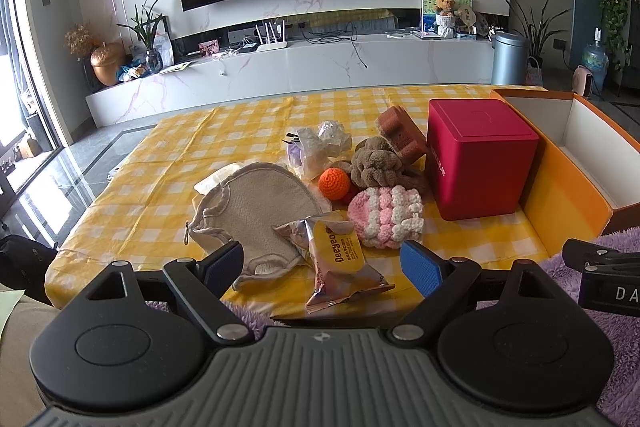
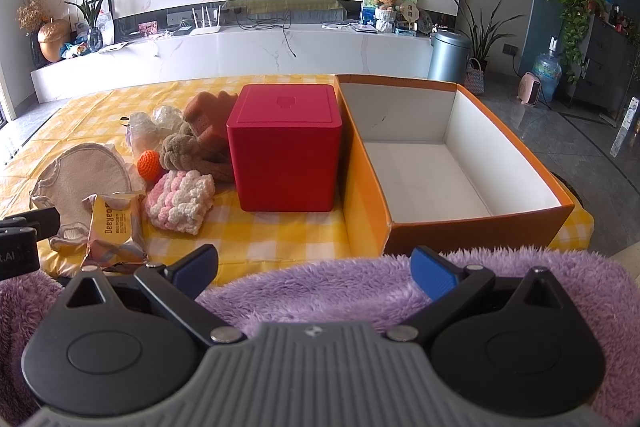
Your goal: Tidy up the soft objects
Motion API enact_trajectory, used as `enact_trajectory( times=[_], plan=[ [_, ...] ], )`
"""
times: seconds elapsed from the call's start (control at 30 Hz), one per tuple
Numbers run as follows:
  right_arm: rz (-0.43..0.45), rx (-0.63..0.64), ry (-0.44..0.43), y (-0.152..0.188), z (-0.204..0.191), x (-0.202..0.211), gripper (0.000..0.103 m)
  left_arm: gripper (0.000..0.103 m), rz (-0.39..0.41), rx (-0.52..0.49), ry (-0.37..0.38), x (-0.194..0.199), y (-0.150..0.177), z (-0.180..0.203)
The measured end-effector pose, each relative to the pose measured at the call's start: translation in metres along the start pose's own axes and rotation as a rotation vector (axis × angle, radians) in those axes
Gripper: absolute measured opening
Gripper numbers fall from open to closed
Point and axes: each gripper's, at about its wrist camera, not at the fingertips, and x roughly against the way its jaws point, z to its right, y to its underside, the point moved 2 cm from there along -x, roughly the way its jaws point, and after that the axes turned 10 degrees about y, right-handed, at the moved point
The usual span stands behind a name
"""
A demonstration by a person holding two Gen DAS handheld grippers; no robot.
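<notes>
My orange box (image 2: 404,163) lies open, its long side running away from me, right of the red cube (image 2: 286,151). Soft things heap left of the cube; some overlap. My left gripper (image 1: 322,267) and right gripper (image 2: 314,269) are spread, empty.

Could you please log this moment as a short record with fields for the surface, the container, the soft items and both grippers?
surface: table with yellow checked cloth
container: orange box, open, nothing visible inside
beside box: red cube
soft items: pink-white knit piece, orange crochet ball, brown sponge, beige mitt
also there: snack packet
left gripper: open, empty
right gripper: open, above purple fleece
</notes>
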Motion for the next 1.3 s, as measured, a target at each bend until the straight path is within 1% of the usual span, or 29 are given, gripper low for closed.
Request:
enact_trajectory(
  times=[0.07, 0.1, 0.13, 0.17, 0.27, 0.33, 0.43, 0.5, 0.53, 0.57, 0.6, 0.67, 0.7, 0.73, 0.77, 0.9, 1.03, 1.07, 1.13, 1.23, 1.3],
  plan=[
    [-0.002, 0.003, -0.007, 0.001, -0.001, -0.001, 0.1, 0.102, -0.002, 0.006, 0.007, -0.001, 0.0, 0.0],
    [-0.004, 0.005, -0.011, 0.002, -0.001, -0.002, 0.101, 0.096, -0.01, 0.025, 0.031, 0.005, 0.0, -0.006],
    [-0.007, 0.008, -0.018, 0.002, -0.002, -0.003, 0.101, 0.089, -0.012, 0.029, 0.036, 0.004, 0.0, -0.007],
    [-0.01, 0.011, -0.026, 0.002, -0.003, -0.003, 0.1, 0.086, -0.022, 0.051, 0.064, 0.0, 0.002, -0.013],
    [-0.02, 0.019, -0.072, 0.002, -0.007, -0.008, 0.1, 0.082, -0.051, 0.089, 0.105, -0.001, 0.002, -0.022],
    [-0.033, 0.028, -0.102, 0.001, -0.012, -0.012, 0.1, 0.077, -0.073, 0.11, 0.131, -0.002, 0.001, -0.029],
    [-0.054, 0.038, -0.164, -0.005, -0.022, -0.021, 0.1, 0.073, -0.101, 0.141, 0.187, -0.009, -0.001, -0.041],
    [-0.067, 0.064, -0.202, -0.009, -0.033, -0.027, 0.097, 0.071, -0.136, 0.168, 0.238, -0.019, -0.004, -0.05],
    [-0.076, 0.085, -0.217, -0.012, -0.04, -0.031, 0.092, 0.07, -0.141, 0.178, 0.247, -0.022, -0.005, -0.052],
    [-0.084, 0.105, -0.233, -0.015, -0.047, -0.036, 0.087, 0.07, -0.146, 0.192, 0.256, -0.027, -0.006, -0.055],
    [-0.089, 0.123, -0.248, -0.018, -0.053, -0.04, 0.084, 0.069, -0.157, 0.199, 0.266, -0.032, -0.008, -0.056],
    [-0.096, 0.163, -0.268, -0.025, -0.068, -0.051, 0.083, 0.069, -0.181, 0.221, 0.283, -0.043, -0.01, -0.057],
    [-0.098, 0.179, -0.275, -0.028, -0.074, -0.056, 0.082, 0.073, -0.201, 0.243, 0.29, -0.052, -0.012, -0.06],
    [-0.1, 0.197, -0.286, -0.031, -0.081, -0.063, 0.078, 0.076, -0.215, 0.254, 0.293, -0.059, -0.013, -0.06],
    [-0.102, 0.213, -0.297, -0.034, -0.087, -0.07, 0.075, 0.076, -0.23, 0.271, 0.293, -0.069, -0.014, -0.062],
    [-0.1, 0.279, -0.322, -0.039, -0.109, -0.096, 0.075, 0.077, -0.274, 0.316, 0.278, -0.1, -0.014, -0.069],
    [-0.08, 0.38, -0.333, -0.034, -0.128, -0.12, 0.075, 0.083, -0.298, 0.354, 0.273, -0.124, -0.013, -0.073],
    [-0.074, 0.397, -0.336, -0.033, -0.132, -0.124, 0.075, 0.083, -0.306, 0.359, 0.275, -0.13, -0.012, -0.073],
    [-0.071, 0.416, -0.343, -0.03, -0.138, -0.132, 0.075, 0.083, -0.324, 0.362, 0.275, -0.14, -0.009, -0.073],
    [-0.088, 0.416, -0.361, -0.027, -0.145, -0.144, 0.074, 0.083, -0.339, 0.354, 0.252, -0.15, -0.006, -0.073],
    [-0.095, 0.409, -0.366, -0.026, -0.146, -0.148, 0.071, 0.083, -0.347, 0.361, 0.242, -0.155, -0.003, -0.073]
  ],
)
